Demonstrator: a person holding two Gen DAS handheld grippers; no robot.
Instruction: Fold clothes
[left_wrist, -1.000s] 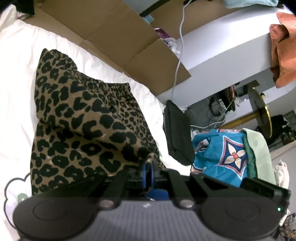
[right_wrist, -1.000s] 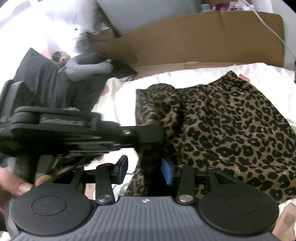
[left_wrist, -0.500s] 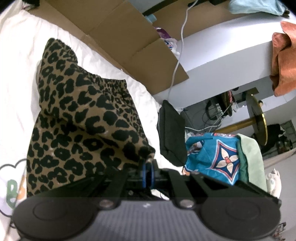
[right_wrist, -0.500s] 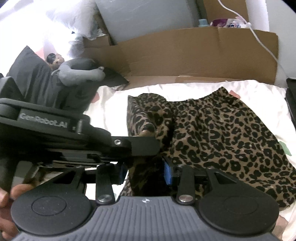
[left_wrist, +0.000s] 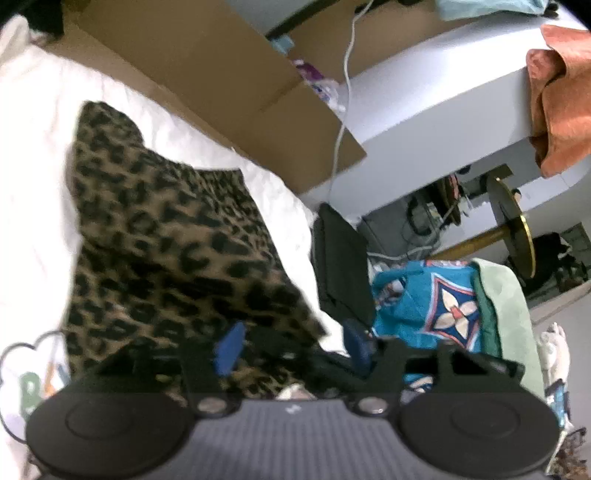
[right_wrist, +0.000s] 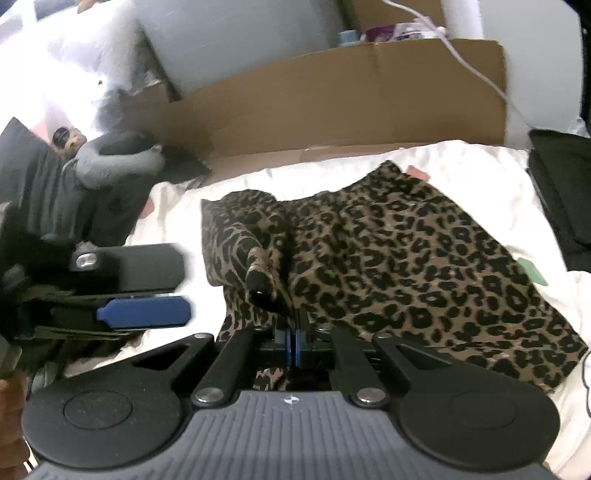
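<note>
**Leopard garment: hand-off mid-fold**

- L gripper (left_wrist: 291, 347): my jaws opening, letting the leopard-print garment (right_wrist: 406, 258) go; corner prob. loose between the pads (blurry).
- R gripper (right_wrist: 294, 343): clamped on a raised fold, garment on white bedding (right_wrist: 480, 162), to carry the fold.

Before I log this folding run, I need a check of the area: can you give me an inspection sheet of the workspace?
Surface: white bedding, rumpled.
Job's things: leopard-print garment spread on the bedding, one edge bunched up.
Clutter: cardboard behind the bed; black cushion; blue patterned bag; grey plush toy.
Grippers: right claw shut on a fold of the garment; left claw opening, garment edge lying loose between its jaws.
Cables: white cable hanging over the cardboard.
Surroundings: grey table with an orange cloth draped over it.
</note>
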